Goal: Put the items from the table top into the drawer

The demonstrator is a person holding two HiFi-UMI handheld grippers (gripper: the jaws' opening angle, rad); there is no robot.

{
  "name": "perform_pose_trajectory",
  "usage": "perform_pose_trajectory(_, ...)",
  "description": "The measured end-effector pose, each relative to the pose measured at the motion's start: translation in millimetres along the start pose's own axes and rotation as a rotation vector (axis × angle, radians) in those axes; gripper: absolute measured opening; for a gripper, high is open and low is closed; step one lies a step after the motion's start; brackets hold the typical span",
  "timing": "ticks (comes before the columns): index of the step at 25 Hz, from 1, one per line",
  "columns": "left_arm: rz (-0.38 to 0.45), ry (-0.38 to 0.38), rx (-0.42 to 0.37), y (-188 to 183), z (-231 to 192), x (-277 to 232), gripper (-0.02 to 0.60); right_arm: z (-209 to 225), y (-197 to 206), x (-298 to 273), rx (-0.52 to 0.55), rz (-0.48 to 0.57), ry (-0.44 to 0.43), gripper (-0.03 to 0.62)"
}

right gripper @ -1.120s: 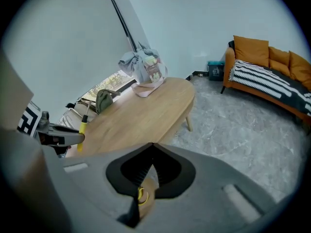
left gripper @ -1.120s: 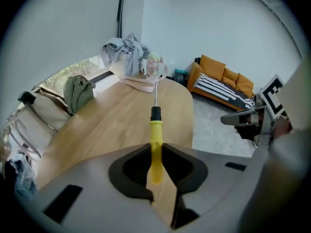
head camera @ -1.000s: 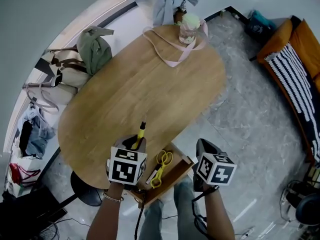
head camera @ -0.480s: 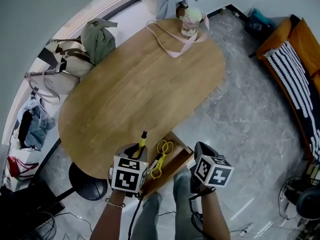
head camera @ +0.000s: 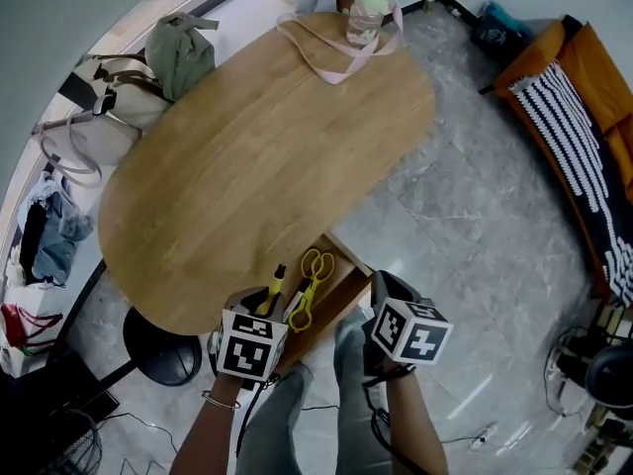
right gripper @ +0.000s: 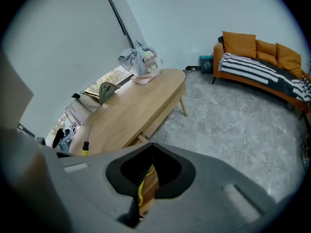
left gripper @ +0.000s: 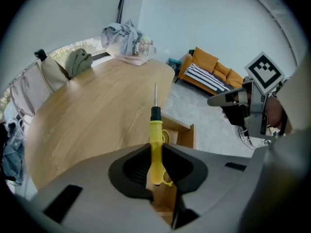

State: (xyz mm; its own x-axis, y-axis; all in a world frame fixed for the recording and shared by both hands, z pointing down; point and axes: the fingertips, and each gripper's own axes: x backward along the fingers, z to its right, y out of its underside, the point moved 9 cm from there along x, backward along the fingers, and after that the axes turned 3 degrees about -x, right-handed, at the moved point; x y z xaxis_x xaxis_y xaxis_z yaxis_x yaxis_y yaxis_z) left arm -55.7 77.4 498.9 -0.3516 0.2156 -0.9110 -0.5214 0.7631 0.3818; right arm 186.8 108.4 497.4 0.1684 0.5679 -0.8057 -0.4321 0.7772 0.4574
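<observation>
My left gripper [head camera: 268, 303] is shut on the handle of a yellow screwdriver [head camera: 276, 283], whose metal shaft [left gripper: 155, 93] points out over the near edge of the oval wooden table [head camera: 257, 156]. Just to its right an open wooden drawer [head camera: 342, 281] sticks out from under the table, with yellow scissors [head camera: 310, 287] lying in it. My right gripper [head camera: 380, 285] hovers right of the drawer over the floor. Its jaws stand a narrow gap apart with nothing between them; the scissors [right gripper: 143, 186] show through the gap.
A jar on a pink-strapped bag [head camera: 361, 20] stands at the table's far end. Bags [head camera: 178, 52] and clothes lie along the window bench at left. A black stool [head camera: 158, 346] sits under the near left edge. An orange sofa [head camera: 584, 117] is far right across grey floor.
Both grippers have drawn back toward the near table edge. The screwdriver, still held, has moved from over the tabletop to the edge beside the open drawer.
</observation>
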Motion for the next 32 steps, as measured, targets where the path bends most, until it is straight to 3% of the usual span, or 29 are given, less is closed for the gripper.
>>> perform_pose_trajectory(11,-0.048,0.028,-0.03,49.6,15.6,2.5,0.069,-2.8,40.6,22.0,-0.048,0.011,0.021,0.005)
perform_pose_trajectory(16,-0.028,0.045,-0.039,57.8,18.8,6.2,0.074,-7.5,49.0,26.8,-0.058,0.013,0.032,0.006)
perform_pose_trajectory(17,-0.024,0.054,-0.035,58.7,19.1,6.0,0.082,-8.7,49.1,27.3,-0.056,0.015,0.027,0.005)
perform_pose_trajectory(19,-0.029,0.079,-0.015,61.1,18.9,5.0,0.177,-10.0,49.0,28.5,-0.051,0.019,0.016,0.006)
perform_pose_trajectory(26,-0.005,0.061,0.029,64.3,10.7,16.7,0.174,-8.1,52.4,36.6,-0.05,0.017,0.022,0.006)
perform_pose_trajectory(32,0.05,0.024,0.084,53.9,7.7,51.9,0.136,-20.2,34.9,60.4,-0.013,0.019,0.012,0.005)
